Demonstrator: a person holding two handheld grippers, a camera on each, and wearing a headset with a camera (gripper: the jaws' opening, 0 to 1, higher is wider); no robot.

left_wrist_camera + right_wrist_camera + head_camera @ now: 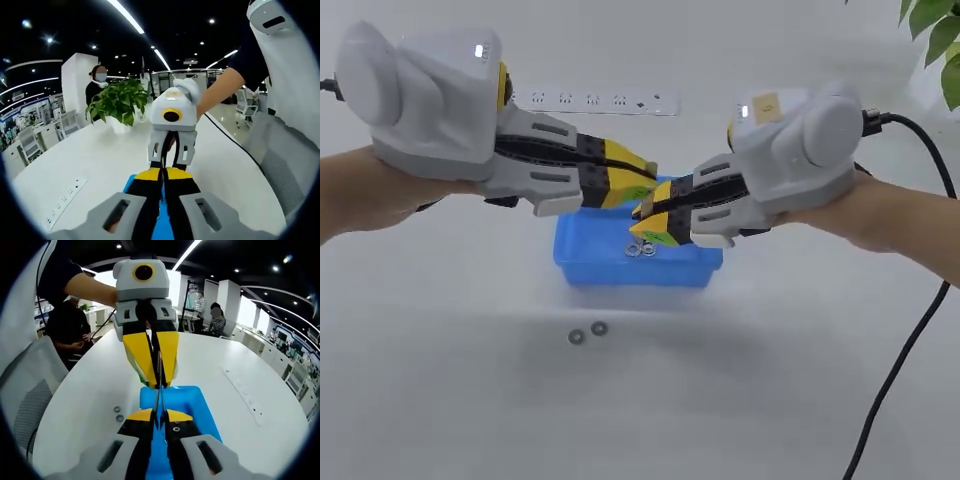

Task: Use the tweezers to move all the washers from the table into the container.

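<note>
- Tweezers (158, 399): a thin metal pair, seen in the right gripper view as a slim bright line running between the two grippers, above the blue box.
- The right gripper (159, 416) has its jaws drawn narrow, almost together, and clamped on one end of the tweezers.
- The left gripper (159, 384) faces it tip to tip. Its jaws are just as narrow and, as far as I can make out, pinch the other end.
- Whether the tines carry a washer is too small to tell.
- The container (620, 272) is a blue open tray sitting directly under the two gripper tips.
- A few washers (642, 248) lie inside it, close to the front wall.
- Two loose washers (577, 337) lie side by side on the white table (750, 400), in front of the container, near it but not touching.
- Handling, as a judgement:
  - The washers look like small, flat, hard metal rings, which would be light and slippery.
  - Lying flat on a smooth top, they offer almost no edge.
  - The surest hold is probably across the rim, one tine through the hole and the other outside.
  - Squeezing too hard could flick one away.
  - The tweezers are springy, so pressure is best applied mid-length, where the tines close evenly.
- The job looks partly done, with two washers left to lift.
</note>
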